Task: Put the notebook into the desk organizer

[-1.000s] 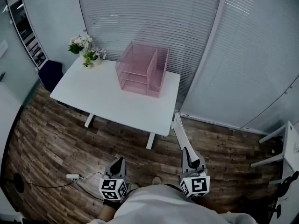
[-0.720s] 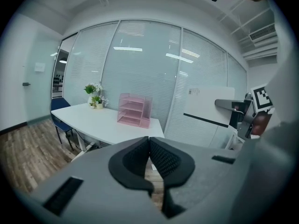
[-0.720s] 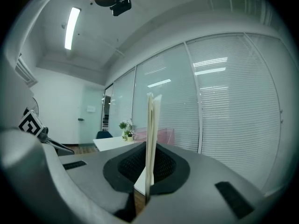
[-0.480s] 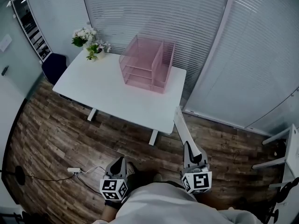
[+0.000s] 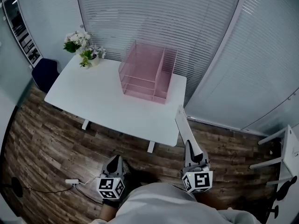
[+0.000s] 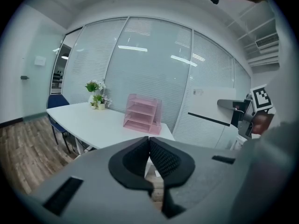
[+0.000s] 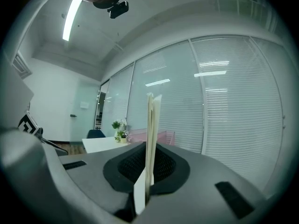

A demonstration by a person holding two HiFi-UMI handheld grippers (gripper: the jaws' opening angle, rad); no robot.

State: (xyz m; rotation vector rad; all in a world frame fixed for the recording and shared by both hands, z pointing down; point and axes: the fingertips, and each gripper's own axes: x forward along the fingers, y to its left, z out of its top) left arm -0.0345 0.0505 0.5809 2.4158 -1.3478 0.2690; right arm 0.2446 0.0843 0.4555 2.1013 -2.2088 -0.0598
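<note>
- The notebook [image 7: 150, 139] is seen edge-on only, so the cover and any print on it are hard to make out.
- The hands are cut off at the near edge of the head view by the person's white top.
- The right gripper [image 5: 192, 149] is clamped on the notebook's near end. The rest sticks out past the jaws toward the near right corner of the table [image 5: 103, 101], well apart from the pink organizer [image 5: 147, 73] on the far side.
- The left gripper [image 6: 149, 146] is empty, with its jaws pressed together.
- No readable writing — only the square markers on the cubes.
- The blue chair [image 5: 44, 73] at far left is partly hidden by the table.
</note>
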